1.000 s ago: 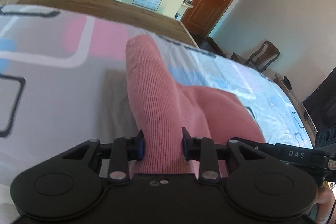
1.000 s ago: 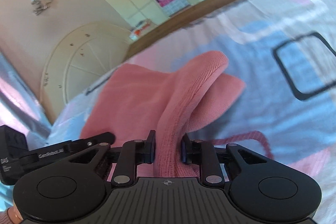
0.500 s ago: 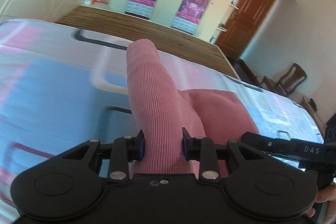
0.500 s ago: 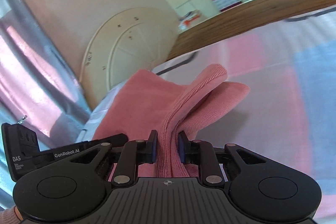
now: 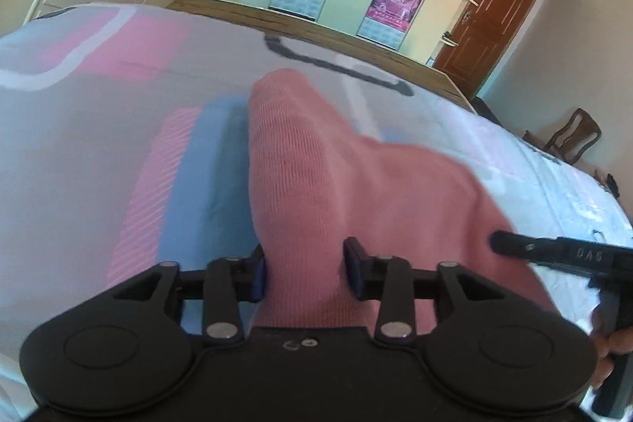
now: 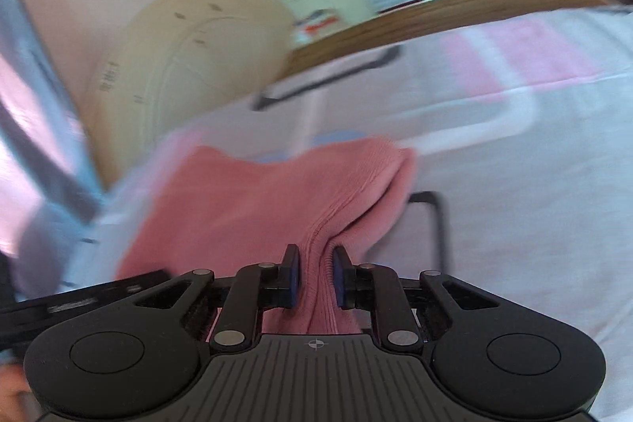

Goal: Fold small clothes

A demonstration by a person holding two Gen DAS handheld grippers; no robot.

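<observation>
Bedsheet (image 5: 99, 153) spread under everything, pink knit garment (image 5: 395, 192) lifted above it, maybe sagging onto it at the far end, blur hides that. Left gripper (image 5: 304, 271) and right gripper (image 6: 314, 279) each clamped on a bunched edge. Mid-fold carry; next needs laying edges down aligned.

- Left gripper (image 5: 304, 273): matte black body, blue finger pads (image 5: 259, 277), silver pivot screws.
- Right gripper (image 6: 315, 277): black, ribbed housing, crosshair mark; apparently identical.
</observation>
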